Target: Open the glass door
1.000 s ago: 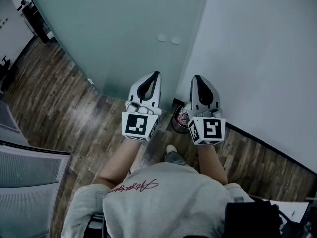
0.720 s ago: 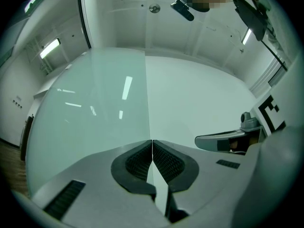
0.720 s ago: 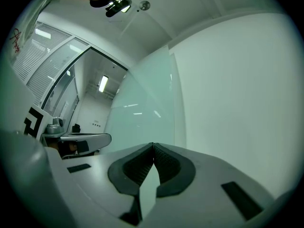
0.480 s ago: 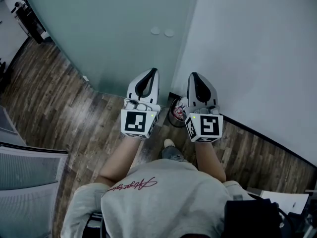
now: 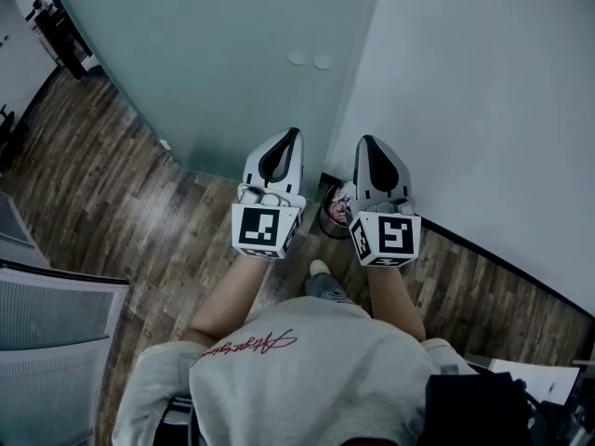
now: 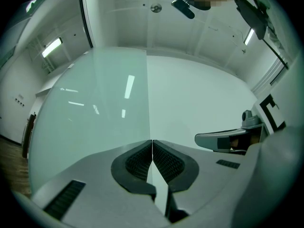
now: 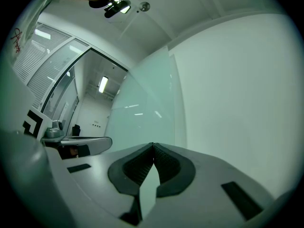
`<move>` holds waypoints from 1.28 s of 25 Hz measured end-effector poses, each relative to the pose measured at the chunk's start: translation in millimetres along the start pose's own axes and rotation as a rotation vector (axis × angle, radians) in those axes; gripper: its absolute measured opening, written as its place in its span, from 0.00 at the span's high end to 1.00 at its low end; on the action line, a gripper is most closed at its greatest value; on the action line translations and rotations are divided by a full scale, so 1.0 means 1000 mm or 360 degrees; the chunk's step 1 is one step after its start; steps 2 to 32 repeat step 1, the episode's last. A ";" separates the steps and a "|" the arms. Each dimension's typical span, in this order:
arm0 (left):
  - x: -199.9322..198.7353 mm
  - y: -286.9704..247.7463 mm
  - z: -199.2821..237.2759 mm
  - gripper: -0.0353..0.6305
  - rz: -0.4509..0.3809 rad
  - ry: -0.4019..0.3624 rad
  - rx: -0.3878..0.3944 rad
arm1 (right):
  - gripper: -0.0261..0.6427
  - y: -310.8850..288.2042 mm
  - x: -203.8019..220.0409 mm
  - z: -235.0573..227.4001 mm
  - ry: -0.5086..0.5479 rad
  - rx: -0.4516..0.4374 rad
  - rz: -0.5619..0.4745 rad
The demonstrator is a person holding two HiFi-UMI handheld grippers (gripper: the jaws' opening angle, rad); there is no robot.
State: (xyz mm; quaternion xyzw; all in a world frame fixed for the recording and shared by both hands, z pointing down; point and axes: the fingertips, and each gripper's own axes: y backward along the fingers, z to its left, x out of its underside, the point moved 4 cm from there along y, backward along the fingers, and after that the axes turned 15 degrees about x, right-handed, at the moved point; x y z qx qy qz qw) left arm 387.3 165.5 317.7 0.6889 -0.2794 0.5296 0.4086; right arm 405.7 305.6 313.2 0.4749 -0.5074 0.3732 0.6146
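Both tools are held side by side in front of the person, tips forward and slightly raised. The left gripper (image 6: pixel 152 140) has its ribbed pads pressed together at the tips, with nothing between them. The right gripper (image 7: pixel 153 144) is in the same condition: jaws fully closed and empty. Neither touches anything.

Below and between the two sets of fingers, a small round bin (image 5: pixel 337 214) stands on the wood floor (image 5: pixel 121 203) at the foot of the wall.

Directly ahead of the left fingers, close but not touching, stands the glass door (image 5: pixel 223 72), a frosted pane. Its vertical edge runs just ahead of the gap between the two grippers. The right fingers face the white wall (image 5: pixel 483 100) beside that edge. Farther ahead of the left fingertips and higher on the pane, near the same edge, sit two round fittings (image 5: pixel 310 60). From overhead they read as flat discs. They may be handle or lock mounts, but this cannot be confirmed.

Handling notes: treat the pane as heavy, rigid and smooth. Pads are likely to slip on bare glass, and the edge is probably the fragile part, so avoid striking it. Closed fingers suit a steady push only. For a pull, the fittings are the probable hold point, and one gripper must open first. Apply force near that edge, slowly.
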 end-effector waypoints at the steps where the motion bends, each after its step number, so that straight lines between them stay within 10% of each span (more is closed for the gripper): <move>1: 0.000 0.000 -0.001 0.92 -0.0001 0.0002 -0.0002 | 0.94 0.000 0.000 0.000 0.0001 -0.0002 0.0001; 32: 0.000 0.000 -0.001 0.92 -0.0001 0.0002 -0.0002 | 0.94 0.000 0.000 0.000 0.0001 -0.0002 0.0001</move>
